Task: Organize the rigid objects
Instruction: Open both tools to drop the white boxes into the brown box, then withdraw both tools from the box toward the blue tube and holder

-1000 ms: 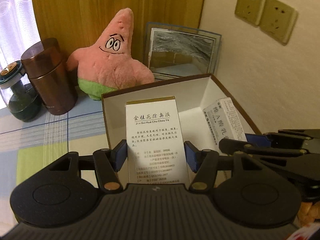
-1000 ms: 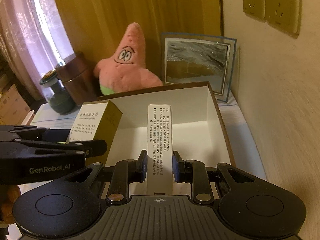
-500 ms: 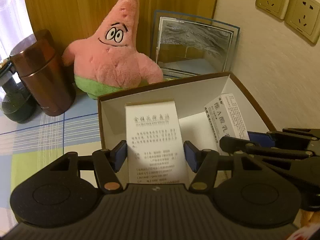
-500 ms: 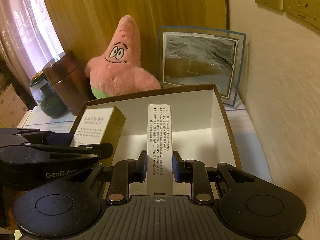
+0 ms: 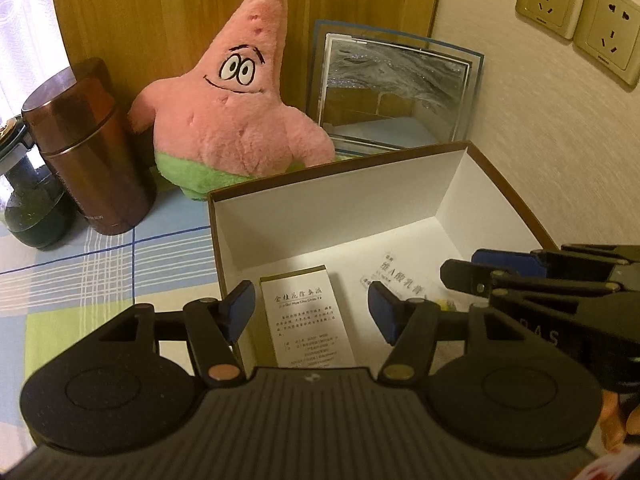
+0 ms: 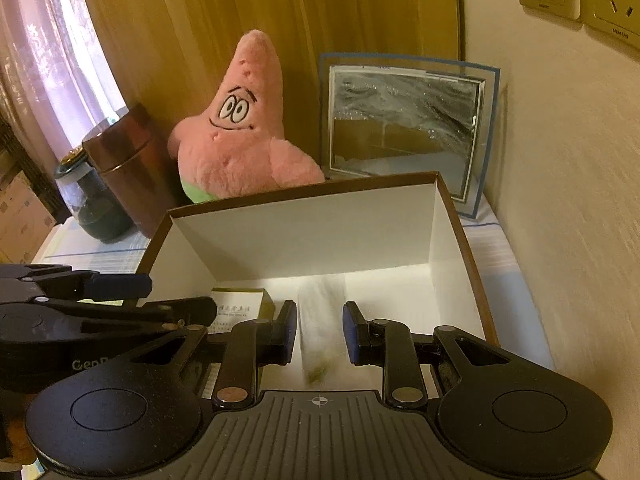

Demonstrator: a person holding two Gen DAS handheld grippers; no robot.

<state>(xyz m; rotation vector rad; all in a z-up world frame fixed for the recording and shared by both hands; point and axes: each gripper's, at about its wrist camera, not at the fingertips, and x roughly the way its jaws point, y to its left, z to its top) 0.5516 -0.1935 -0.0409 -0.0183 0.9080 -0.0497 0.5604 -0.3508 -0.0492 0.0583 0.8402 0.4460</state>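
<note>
An open cardboard storage box (image 5: 340, 164) with white walls and a brown rim stands before both grippers. A white and gold carton (image 5: 306, 320) with black print lies on its floor, below my left gripper (image 5: 311, 306); the blue pads stand clear of it on both sides, so that gripper is open. A narrow white carton (image 5: 400, 278) lies to its right. In the right wrist view that narrow carton (image 6: 322, 320) is a blur between the pads of my right gripper (image 6: 320, 320), whose jaws are opening, with gaps on both sides. The gold carton (image 6: 240, 308) shows to the left.
Behind the storage box (image 6: 304, 192) sit a pink star plush (image 5: 228, 112) and a framed mirror (image 5: 396, 88). A copper canister (image 5: 88, 152) and a dark glass jar (image 5: 28, 208) stand at the left on a checked cloth (image 5: 100, 248). Wall sockets (image 5: 576, 12) are at the upper right.
Both cartons stood upright, gripped between the pads; now both are let go and are down in the storage box. Both grippers moved forward and lower, and their jaws widened.
</note>
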